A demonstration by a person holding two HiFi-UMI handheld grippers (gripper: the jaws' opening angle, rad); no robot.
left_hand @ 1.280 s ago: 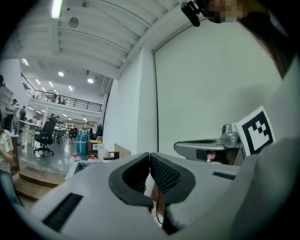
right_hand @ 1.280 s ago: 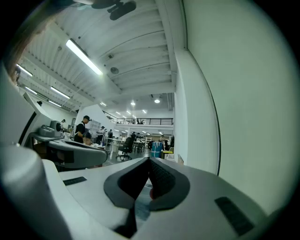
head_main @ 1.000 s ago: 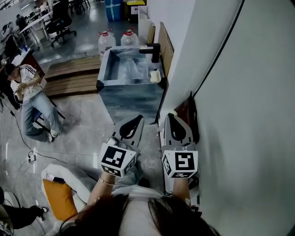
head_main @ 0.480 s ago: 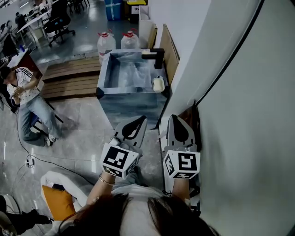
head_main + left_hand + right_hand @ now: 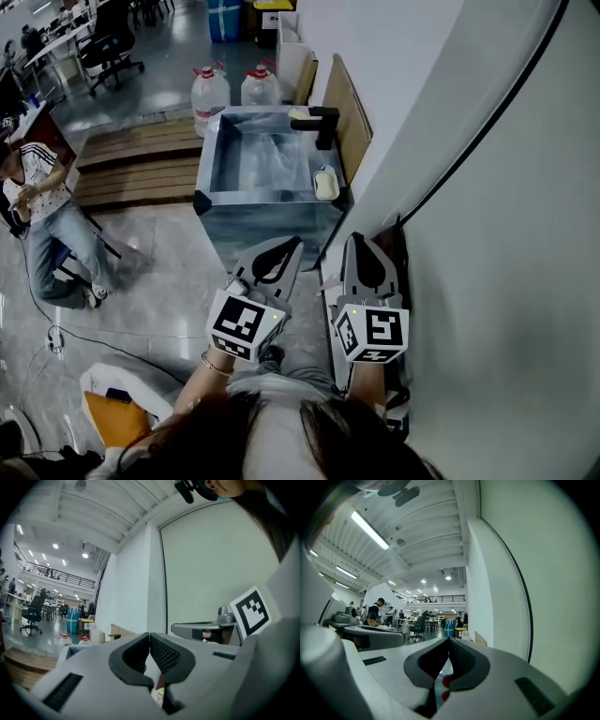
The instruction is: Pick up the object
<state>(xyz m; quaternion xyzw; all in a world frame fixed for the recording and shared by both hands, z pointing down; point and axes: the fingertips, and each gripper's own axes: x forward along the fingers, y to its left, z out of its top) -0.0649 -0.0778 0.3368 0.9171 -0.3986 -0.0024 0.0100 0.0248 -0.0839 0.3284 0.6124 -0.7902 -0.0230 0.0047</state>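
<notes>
Both grippers are held side by side at waist height, pointing ahead. In the head view my left gripper (image 5: 291, 243) is shut, its jaw tips meeting with nothing between them, and my right gripper (image 5: 360, 238) is shut the same way, close to the white wall. The left gripper view shows the left gripper (image 5: 149, 635) with its dark pads pressed together; the right gripper (image 5: 449, 640) looks alike. Ahead stands a steel sink basin (image 5: 212, 183). A small pale bar-shaped object (image 5: 325, 184) lies on its right rim, well beyond both grippers.
A black faucet (image 5: 320, 122) stands at the sink's far right corner. Two water bottles (image 5: 209, 90) sit behind it. A low wooden platform (image 5: 131, 161) lies left, with a seated person (image 5: 36, 211) beside it. A white wall (image 5: 487, 234) runs along my right.
The view has moved forward, so the sink sits lower and nearer in frame. Both grippers keep their pose and stay shut. The seated person has slid toward the left edge.
</notes>
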